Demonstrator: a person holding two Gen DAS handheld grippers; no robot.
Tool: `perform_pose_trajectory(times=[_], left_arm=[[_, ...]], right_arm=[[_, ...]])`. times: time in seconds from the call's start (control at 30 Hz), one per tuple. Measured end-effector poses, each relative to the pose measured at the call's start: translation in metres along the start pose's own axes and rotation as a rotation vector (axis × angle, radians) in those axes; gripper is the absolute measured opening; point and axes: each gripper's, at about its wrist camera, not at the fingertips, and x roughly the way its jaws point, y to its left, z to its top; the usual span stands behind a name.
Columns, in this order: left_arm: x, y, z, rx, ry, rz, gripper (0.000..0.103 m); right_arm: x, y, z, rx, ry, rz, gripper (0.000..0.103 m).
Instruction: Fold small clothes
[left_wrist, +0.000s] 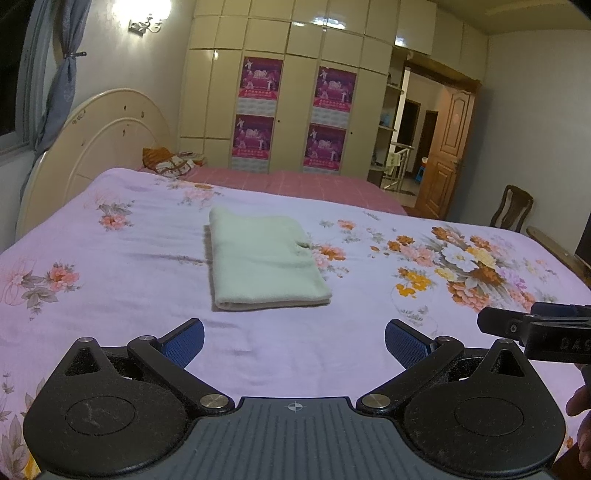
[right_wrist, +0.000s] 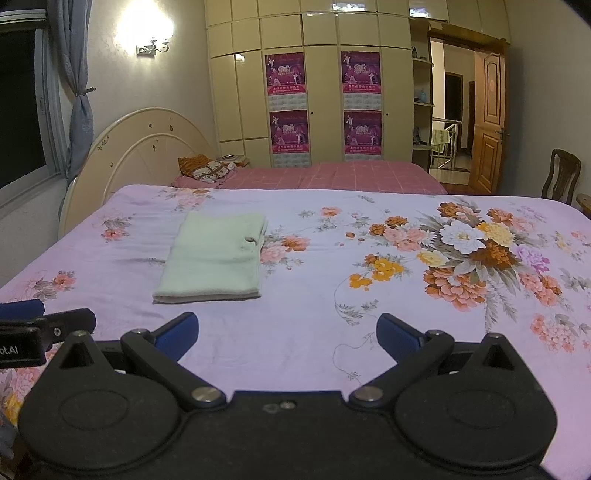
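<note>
Left wrist view: the left tool (left_wrist: 294, 345) hovers with its blue-padded fingers (left_wrist: 184, 341) spread wide and nothing between them, above a bed (left_wrist: 110, 295) covered in a lilac floral sheet. A pale green folded cloth (left_wrist: 264, 260) lies flat on the sheet just ahead, apart from both tools. The right tool (left_wrist: 535, 328) pokes in at the right edge, largely cut off, with part of a hand (left_wrist: 581, 424) below it. In the right wrist view the right tool (right_wrist: 287, 334) is likewise wide open and empty, and the folded cloth (right_wrist: 216, 256) sits ahead and to its left; the left tool (right_wrist: 44, 328) shows only partly at the left margin. Behind the bed stand a cream headboard (left_wrist: 107, 140), a wardrobe (left_wrist: 295, 92) with four purple posters, an open wooden door (left_wrist: 448, 155) and a chair (left_wrist: 511, 210). A small dark mark on the cloth's right edge is too blurred to identify.
</note>
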Motion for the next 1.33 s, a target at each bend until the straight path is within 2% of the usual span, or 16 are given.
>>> perform_pose_trajectory(times=[0.7, 0.97, 1.33], left_arm=[[0.0022, 0.0054, 0.003, 0.0, -0.005, 0.002, 0.103], [0.0021, 0.0078, 0.001, -0.002, -0.038, -0.021, 0.103], [0.0034, 0.0092, -0.001, -0.02, -0.037, 0.0, 0.103]], right_arm=[[0.0002, 0.0041, -0.0036, -0.003, 0.008, -0.001, 0.102], [0.0028, 0.0036, -0.0029, -0.014, 0.011, 0.007, 0.102], [0.0057, 0.0069, -0.0006, -0.03, 0.013, 0.019, 0.102]])
